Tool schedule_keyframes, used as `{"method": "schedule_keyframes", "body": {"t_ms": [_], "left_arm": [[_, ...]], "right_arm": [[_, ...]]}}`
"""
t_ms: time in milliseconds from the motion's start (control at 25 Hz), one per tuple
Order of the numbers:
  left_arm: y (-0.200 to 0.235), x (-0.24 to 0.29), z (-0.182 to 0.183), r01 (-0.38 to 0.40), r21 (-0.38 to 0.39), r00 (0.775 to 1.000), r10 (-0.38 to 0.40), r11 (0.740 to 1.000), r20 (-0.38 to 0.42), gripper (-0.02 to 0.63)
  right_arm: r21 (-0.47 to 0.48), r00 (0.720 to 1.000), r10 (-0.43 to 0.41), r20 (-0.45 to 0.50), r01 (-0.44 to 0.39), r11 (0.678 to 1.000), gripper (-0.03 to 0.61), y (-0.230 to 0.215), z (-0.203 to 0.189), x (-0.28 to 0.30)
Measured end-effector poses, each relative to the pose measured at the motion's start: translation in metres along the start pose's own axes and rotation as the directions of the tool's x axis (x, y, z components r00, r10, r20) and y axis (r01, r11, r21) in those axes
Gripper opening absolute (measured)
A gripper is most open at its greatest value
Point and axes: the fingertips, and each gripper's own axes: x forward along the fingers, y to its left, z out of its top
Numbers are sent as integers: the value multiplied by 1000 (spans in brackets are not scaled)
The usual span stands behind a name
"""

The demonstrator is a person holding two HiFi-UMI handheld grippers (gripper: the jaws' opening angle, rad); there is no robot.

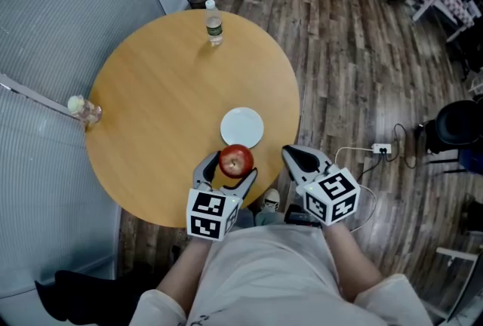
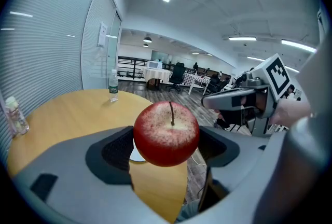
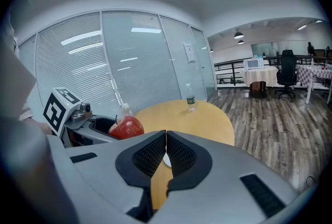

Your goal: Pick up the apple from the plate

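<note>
A red apple (image 1: 236,161) is clamped between the jaws of my left gripper (image 1: 229,170), held above the near edge of the round wooden table (image 1: 151,113). In the left gripper view the apple (image 2: 166,134) fills the gap between the two dark pads, stem up. The white plate (image 1: 242,127) lies bare on the table just beyond the apple. My right gripper (image 1: 300,160) hovers to the right of the apple near the table's edge, its jaws shut with nothing between them (image 3: 165,154). The right gripper view also catches the apple (image 3: 126,127) at left.
A water bottle (image 1: 214,23) stands at the table's far edge. A small clear container (image 1: 85,111) sits at the left rim, against a glass wall with blinds. A power strip with cables (image 1: 381,149) lies on the wooden floor at right, near a dark chair (image 1: 456,124).
</note>
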Motion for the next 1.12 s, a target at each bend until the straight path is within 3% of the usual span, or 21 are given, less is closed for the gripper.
{"method": "schedule_keyframes", "body": {"t_ms": [1120], "left_arm": [[1,-1,14,14,-3,1000,-14,1000,9,388]], "right_arm": [[-33,999,32,-25,-32,999,29,7,-4,2]]}}
